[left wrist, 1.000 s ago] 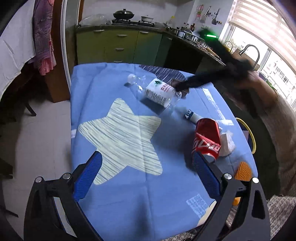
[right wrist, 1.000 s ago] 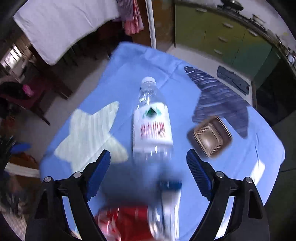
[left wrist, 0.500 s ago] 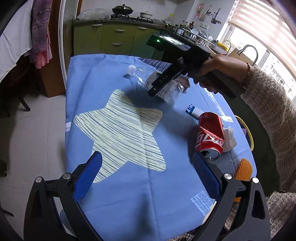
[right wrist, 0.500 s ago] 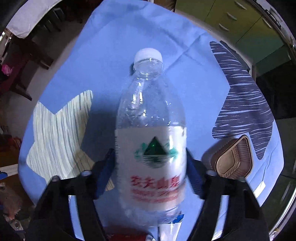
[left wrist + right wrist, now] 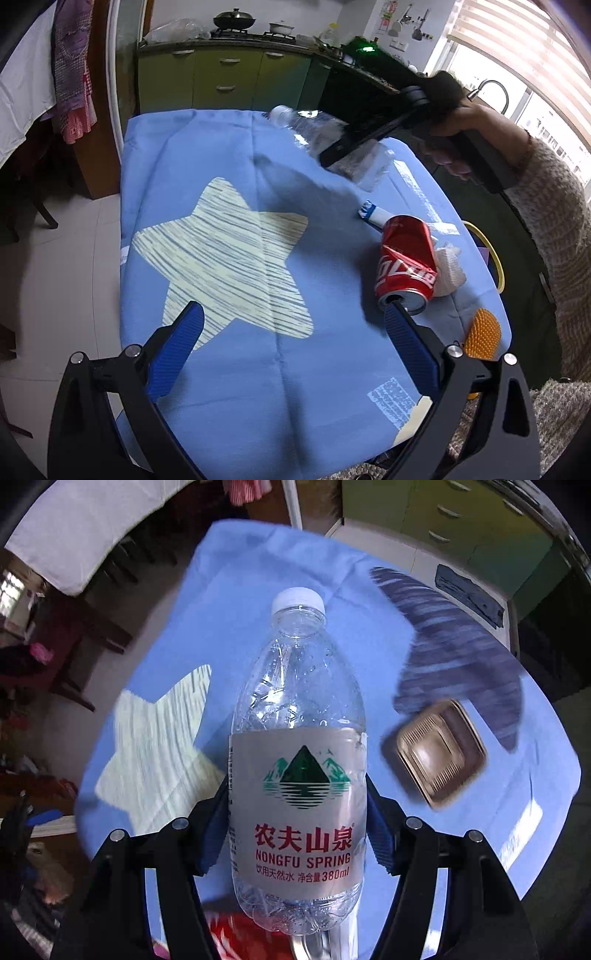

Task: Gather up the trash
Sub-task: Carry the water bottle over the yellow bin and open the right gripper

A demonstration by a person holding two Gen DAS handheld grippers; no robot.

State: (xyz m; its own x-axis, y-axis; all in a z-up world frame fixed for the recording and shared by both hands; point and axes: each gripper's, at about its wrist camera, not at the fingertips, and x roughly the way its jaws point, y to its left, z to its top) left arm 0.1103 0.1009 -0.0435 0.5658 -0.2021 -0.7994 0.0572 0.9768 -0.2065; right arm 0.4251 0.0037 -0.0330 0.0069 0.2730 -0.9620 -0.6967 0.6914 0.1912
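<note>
The right gripper (image 5: 297,834) has a clear bottle (image 5: 297,760) between its blue pads (image 5: 214,834), and the pads press on both sides of the white label. Its jaws have just been closing on the bottle, and now they grip it. The bottle's white cap (image 5: 298,599) points away from the gripper. The bottle looks lifted off the blue cloth (image 5: 229,155) on the desk, with a dark shadow under it.

A little brown tray (image 5: 439,751) lies on the cloth just beside the bottle, on a dark striped shape.

The left gripper (image 5: 291,350) hangs over the near end of the desk. Its jaws are wide apart with nothing in them. A squashed red can (image 5: 406,262) lies by its right pad, with a white tissue (image 5: 448,267) touching the can. A small blue and white wrapper (image 5: 373,213) lies just behind the can
</note>
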